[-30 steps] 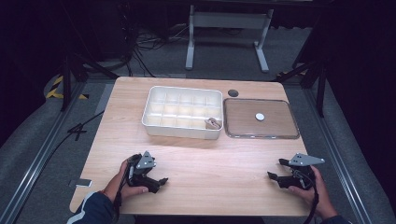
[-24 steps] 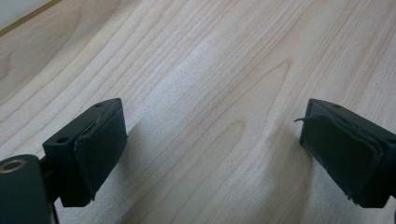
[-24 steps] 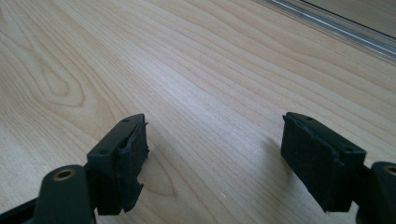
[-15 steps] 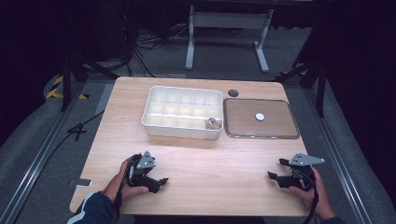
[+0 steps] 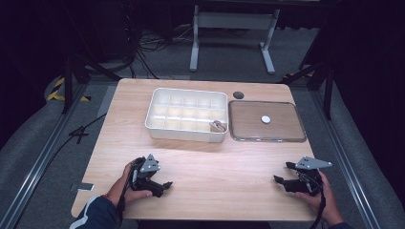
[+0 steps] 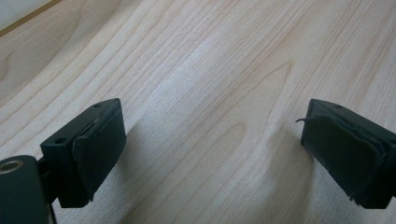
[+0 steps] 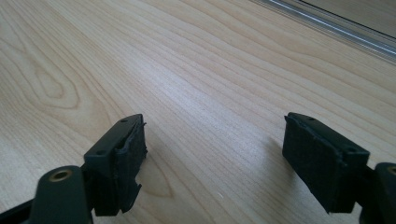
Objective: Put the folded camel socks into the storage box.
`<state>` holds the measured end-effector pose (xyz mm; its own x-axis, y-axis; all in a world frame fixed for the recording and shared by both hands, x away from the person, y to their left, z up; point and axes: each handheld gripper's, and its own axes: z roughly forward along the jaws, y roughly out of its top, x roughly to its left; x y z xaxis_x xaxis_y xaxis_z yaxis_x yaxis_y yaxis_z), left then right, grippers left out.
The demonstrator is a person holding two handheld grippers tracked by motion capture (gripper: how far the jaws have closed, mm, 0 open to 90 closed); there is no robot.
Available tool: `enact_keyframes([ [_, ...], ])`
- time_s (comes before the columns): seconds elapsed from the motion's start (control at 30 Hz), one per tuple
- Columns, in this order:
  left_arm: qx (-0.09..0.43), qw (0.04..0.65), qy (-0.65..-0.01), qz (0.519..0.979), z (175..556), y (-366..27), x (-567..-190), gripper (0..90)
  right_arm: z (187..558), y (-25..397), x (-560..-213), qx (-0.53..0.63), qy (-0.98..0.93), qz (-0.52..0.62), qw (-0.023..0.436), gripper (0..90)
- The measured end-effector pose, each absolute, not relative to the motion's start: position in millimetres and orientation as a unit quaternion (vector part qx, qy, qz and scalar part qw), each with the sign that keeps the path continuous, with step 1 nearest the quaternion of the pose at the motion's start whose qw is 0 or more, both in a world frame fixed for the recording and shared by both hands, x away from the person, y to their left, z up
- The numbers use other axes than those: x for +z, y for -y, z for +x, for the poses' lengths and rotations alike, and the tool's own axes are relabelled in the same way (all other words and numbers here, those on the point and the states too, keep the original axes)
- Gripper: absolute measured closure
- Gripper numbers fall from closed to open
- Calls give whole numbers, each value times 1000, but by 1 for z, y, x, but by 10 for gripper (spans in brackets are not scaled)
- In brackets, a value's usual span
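Both grippers resting low on the near part of the table, well apart. Left gripper at the near left, held in the left hand, pointing right across the wood. Right gripper at the near right, held in the right hand, pointing left. Fingers of the left one spread wide, gripping nothing, bare wood grain between them. Fingers of the right one likewise spread wide, holding nothing, wood between them and a clear rim running across the far right corner of that view.

Farther back, at mid table, a white box split into many compartments. In its near right compartment, a small brownish object, too small to identify. Just right of the box, nearly touching it, a shallow clear tray with wood showing through the bottom. Inside the tray, toward the far middle, a small white disc. Beyond the gap between box and tray, close to the far edge, a dark round hole in the tabletop. Box, tray and disc all well away from both grippers.
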<state>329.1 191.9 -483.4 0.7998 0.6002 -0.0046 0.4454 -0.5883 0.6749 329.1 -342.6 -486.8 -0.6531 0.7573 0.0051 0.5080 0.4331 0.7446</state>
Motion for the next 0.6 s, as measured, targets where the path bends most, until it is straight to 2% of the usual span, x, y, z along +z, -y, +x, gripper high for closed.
enact_keyframes([
  [0.6,110,346,-300,882,329,-191,-484,65,329,342,-487,370,-830,382,167,198],
])
